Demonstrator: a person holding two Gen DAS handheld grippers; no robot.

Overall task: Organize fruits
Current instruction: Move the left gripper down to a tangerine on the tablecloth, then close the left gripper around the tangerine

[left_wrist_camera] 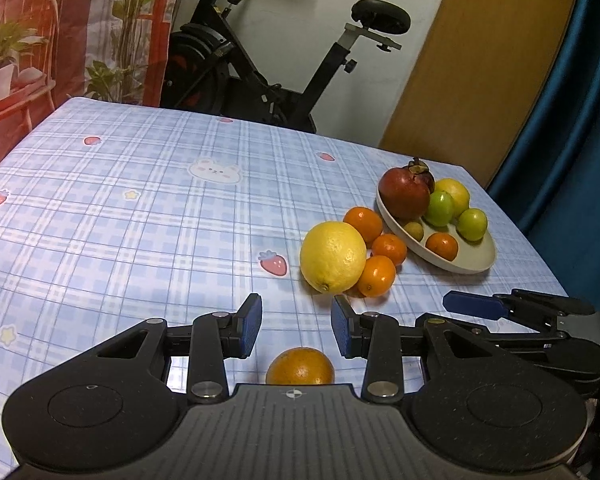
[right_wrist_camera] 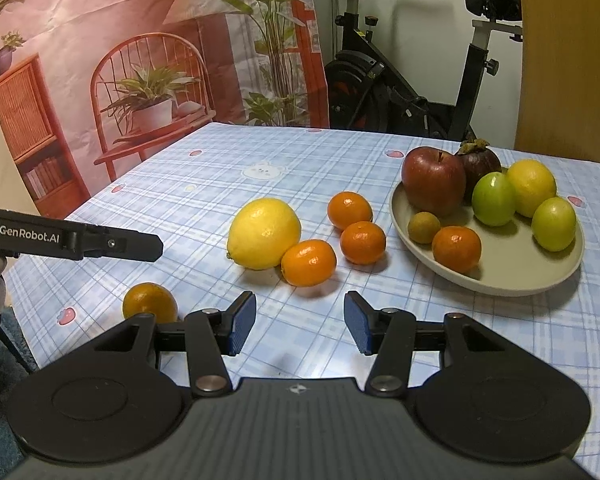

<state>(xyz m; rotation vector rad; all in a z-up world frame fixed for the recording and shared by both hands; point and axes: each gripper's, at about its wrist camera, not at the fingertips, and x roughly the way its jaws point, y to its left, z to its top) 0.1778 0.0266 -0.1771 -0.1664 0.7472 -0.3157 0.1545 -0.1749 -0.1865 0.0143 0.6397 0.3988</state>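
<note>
A beige plate point(right_wrist_camera: 500, 276) point(left_wrist_camera: 472, 264) holds a red apple point(right_wrist_camera: 434, 184), a mangosteen, a yellow lemon, two green fruits, a small brown fruit and a mandarin point(right_wrist_camera: 456, 249). On the cloth lie a big lemon point(right_wrist_camera: 264, 233) point(left_wrist_camera: 333, 256) and three mandarins point(right_wrist_camera: 309, 262). A lone orange point(left_wrist_camera: 300, 367) point(right_wrist_camera: 150, 303) lies near the table's front. My left gripper point(left_wrist_camera: 296, 326) is open and empty just above and beyond that orange. My right gripper point(right_wrist_camera: 300, 322) is open and empty, short of the loose mandarins.
The table wears a blue plaid cloth point(left_wrist_camera: 140, 208). An exercise bike point(left_wrist_camera: 260, 68) stands behind the far edge. A printed backdrop point(right_wrist_camera: 120, 60) hangs at the back left. A blue curtain point(left_wrist_camera: 580, 120) hangs at the right.
</note>
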